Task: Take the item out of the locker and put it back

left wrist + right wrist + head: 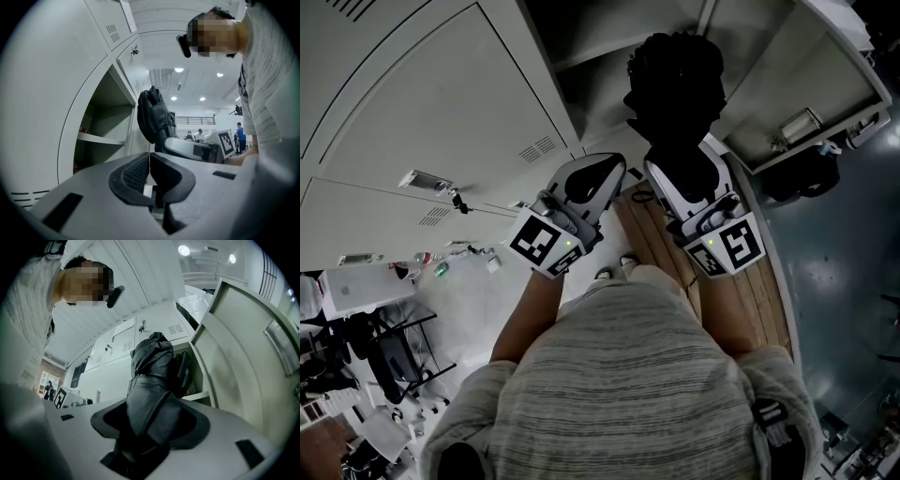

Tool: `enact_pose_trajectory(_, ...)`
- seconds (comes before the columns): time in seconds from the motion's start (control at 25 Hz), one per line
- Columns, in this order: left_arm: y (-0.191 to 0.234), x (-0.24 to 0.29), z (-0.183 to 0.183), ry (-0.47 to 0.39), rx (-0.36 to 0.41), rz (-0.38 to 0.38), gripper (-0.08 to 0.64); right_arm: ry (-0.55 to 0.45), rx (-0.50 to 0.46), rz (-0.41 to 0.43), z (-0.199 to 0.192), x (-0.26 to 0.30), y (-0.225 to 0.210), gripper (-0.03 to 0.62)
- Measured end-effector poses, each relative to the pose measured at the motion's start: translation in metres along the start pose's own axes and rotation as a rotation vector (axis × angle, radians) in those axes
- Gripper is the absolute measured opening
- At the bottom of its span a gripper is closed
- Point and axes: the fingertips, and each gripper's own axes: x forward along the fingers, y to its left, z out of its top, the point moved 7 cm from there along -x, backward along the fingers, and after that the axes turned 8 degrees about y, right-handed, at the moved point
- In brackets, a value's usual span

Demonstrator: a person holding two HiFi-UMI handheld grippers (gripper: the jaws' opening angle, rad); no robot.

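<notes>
Your right tongs [147, 423] are clamped on a black bag [150, 362]. The right gripper view shows the dark, creased material filling the gap between the two jaws and rising up out of them. In the head view, the right tongs [680, 183] hold the bag [675, 80] up in front of you. Its upper part is against the dark opening of the locker [609, 42].

Your left tongs [149, 173] are pressed narrow, pad against pad, with nothing between them. In the head view, the left tongs [598, 173] sit just beside the right ones, to their left and apart from the bag. The marker cube on each points back toward you.

The locker is open. Its door [243, 348] is swung out to your right, and a pale shelf [199, 395] crosses the compartment behind the bag. From the left gripper view, the bag [154, 117] hangs upright just outside the open compartment, to the right of its front edge. It is clear of the shelf [101, 139] inside, and the right tongs [197, 149] are under it.

A dark shape shows beside the bag against the compartment in the right gripper view. You cannot tell whether it is part of the bag or something separate.

The neighbouring locker doors [441, 103] to your left are shut.
</notes>
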Motion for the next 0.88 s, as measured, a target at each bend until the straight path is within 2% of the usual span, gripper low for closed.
enact_pose_trajectory(0.52,0.0,0.004,-0.006,0.011,-0.003,-0.01,0.009,0.053,0.002,-0.019,-0.007,0.001,-0.007,0.259)
enact_pose_trajectory(0.68,-0.002,0.007,-0.007,0.021,-0.004,-0.002,0.009,0.127,0.009,-0.033,-0.016,0.003,-0.015,0.259)
enact_pose_trajectory(0.88,0.003,0.005,-0.012,0.027,-0.013,0.022,0.009,0.248,0.037,-0.043,-0.046,0.013,-0.025,0.259)
